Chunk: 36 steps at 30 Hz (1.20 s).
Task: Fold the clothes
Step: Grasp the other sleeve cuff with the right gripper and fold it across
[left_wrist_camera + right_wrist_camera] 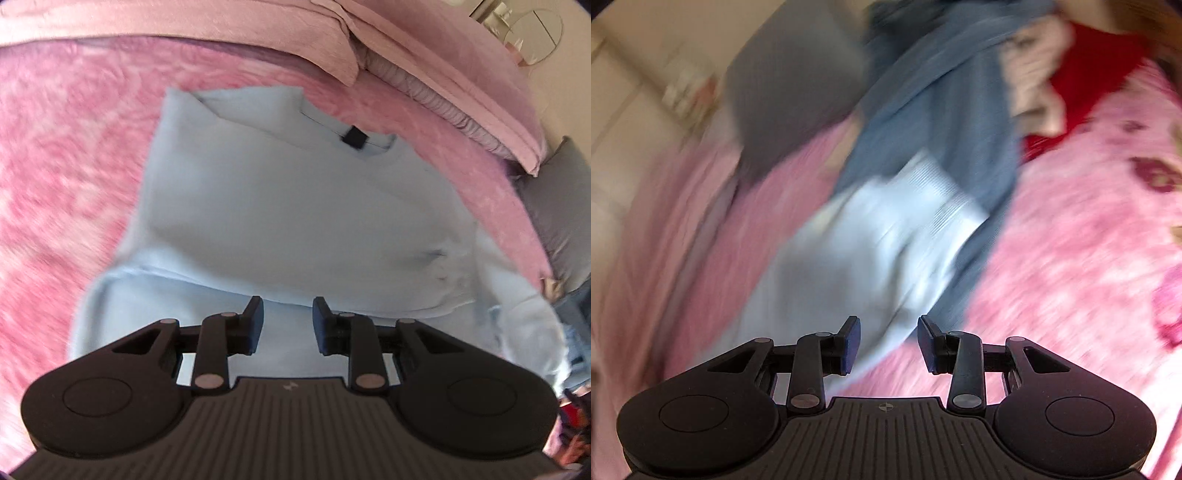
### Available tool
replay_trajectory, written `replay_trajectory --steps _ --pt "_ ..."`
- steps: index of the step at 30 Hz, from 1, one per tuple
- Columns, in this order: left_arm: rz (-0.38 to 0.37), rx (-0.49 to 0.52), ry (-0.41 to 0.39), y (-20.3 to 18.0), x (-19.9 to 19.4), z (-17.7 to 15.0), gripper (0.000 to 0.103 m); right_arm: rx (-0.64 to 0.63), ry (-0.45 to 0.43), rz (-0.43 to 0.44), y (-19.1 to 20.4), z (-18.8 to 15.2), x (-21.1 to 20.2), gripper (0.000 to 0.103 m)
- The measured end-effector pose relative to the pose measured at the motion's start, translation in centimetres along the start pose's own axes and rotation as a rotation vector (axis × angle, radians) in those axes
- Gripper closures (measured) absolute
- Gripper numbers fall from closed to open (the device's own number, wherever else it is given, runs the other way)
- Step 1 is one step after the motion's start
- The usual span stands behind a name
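Sweatshirt (288, 206) flat on bed (66, 155), both hand-held grippers (288, 325) (888, 343) open and empty; I'd grab the hem next.

Left hand-held gripper (288, 314), right hand-held gripper (889, 332): matte black, ribbed grey base, silver pivot pins.
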<state>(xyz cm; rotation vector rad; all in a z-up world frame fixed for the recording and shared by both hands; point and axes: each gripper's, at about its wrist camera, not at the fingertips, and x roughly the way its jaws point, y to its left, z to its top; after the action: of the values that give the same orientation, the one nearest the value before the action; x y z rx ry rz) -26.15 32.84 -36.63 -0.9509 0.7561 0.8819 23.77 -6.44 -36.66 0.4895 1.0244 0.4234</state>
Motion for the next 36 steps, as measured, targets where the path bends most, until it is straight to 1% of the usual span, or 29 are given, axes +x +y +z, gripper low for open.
replay_trajectory --steps 2,6,8,10,14,15,16,17,19,22,23,25,27,29,31,32,33,34,35,36 --pt "-0.02 -0.015 0.011 -0.7 0.3 -0.3 0.08 0.062 -0.024 0.028 -1.3 0.9 0.1 0.065" --pt "-0.032 -0.012 0.017 -1.6 0.5 -0.7 0.08 0.14 -0.006 0.035 -3.1 1.4 1.7 0.065" --pt "-0.034 -0.015 0.015 -1.7 0.5 -0.8 0.08 0.155 0.003 0.038 -3.6 1.5 2.5 0.065" --pt "-0.035 -0.024 0.013 -1.7 0.5 -0.8 0.08 0.156 -0.006 0.044 -4.0 1.7 3.1 0.065" --pt "-0.037 -0.077 0.015 -0.6 0.5 -1.0 0.08 0.15 -0.006 0.047 -4.2 2.2 4.0 0.066" --pt "-0.036 -0.09 0.014 -0.2 0.4 -1.1 0.08 0.112 -0.004 0.023 -3.6 2.3 4.0 0.077" --pt "-0.035 -0.103 0.013 0.2 0.3 -1.2 0.08 0.064 -0.003 -0.006 -2.8 2.4 4.1 0.086" --pt "-0.036 -0.114 0.01 0.5 0.1 -1.3 0.08 0.015 -0.003 -0.036 -2.0 2.4 4.1 0.089" --pt "-0.036 -0.131 0.005 1.3 -0.3 -1.5 0.08 -0.082 -0.001 -0.094 -0.4 2.6 4.1 0.092" --pt "-0.033 -0.158 -0.002 2.7 -1.0 -1.7 0.08 -0.331 -0.061 -0.136 4.8 1.4 2.6 0.094" --pt "-0.033 -0.168 -0.005 3.1 -1.3 -1.7 0.08 -0.429 -0.095 -0.125 7.1 0.6 1.9 0.098" --pt "-0.034 -0.195 -0.009 4.0 -1.7 -1.9 0.08 -0.611 -0.152 -0.058 12.0 -2.2 0.3 0.098" --pt "-0.028 -0.227 -0.013 4.9 -2.2 -2.3 0.08 -0.784 -0.174 0.077 16.9 -6.4 -1.1 0.098" --pt "-0.028 -0.255 -0.015 5.8 -2.7 -2.6 0.08 -0.926 -0.16 0.223 20.5 -11.8 -2.4 0.098" --pt "-0.027 -0.274 -0.016 6.5 -3.2 -3.0 0.08 -1.063 -0.034 0.343 22.5 -17.7 -3.1 0.098" --pt "-0.023 -0.278 -0.014 6.8 -3.4 -3.2 0.08 -1.13 0.036 0.402 23.4 -20.6 -3.4 0.096" --pt "-0.019 -0.282 -0.012 7.0 -3.6 -3.4 0.08 -1.197 0.126 0.413 23.7 -23.5 -3.4 0.094" --pt "-0.029 -0.288 -0.006 7.1 -3.6 -3.6 0.08 -1.26 0.207 0.408 23.5 -26.1 -3.3 0.082" --pt "-0.039 -0.295 0.001 7.2 -3.5 -3.9 0.079 -1.322 0.284 0.4 23.3 -28.5 -3.2 0.063" --pt "-0.05 -0.301 0.008 7.2 -3.5 -4.1 0.078 -1.377 0.333 0.394 22.8 -30.3 -3.2 0.057"
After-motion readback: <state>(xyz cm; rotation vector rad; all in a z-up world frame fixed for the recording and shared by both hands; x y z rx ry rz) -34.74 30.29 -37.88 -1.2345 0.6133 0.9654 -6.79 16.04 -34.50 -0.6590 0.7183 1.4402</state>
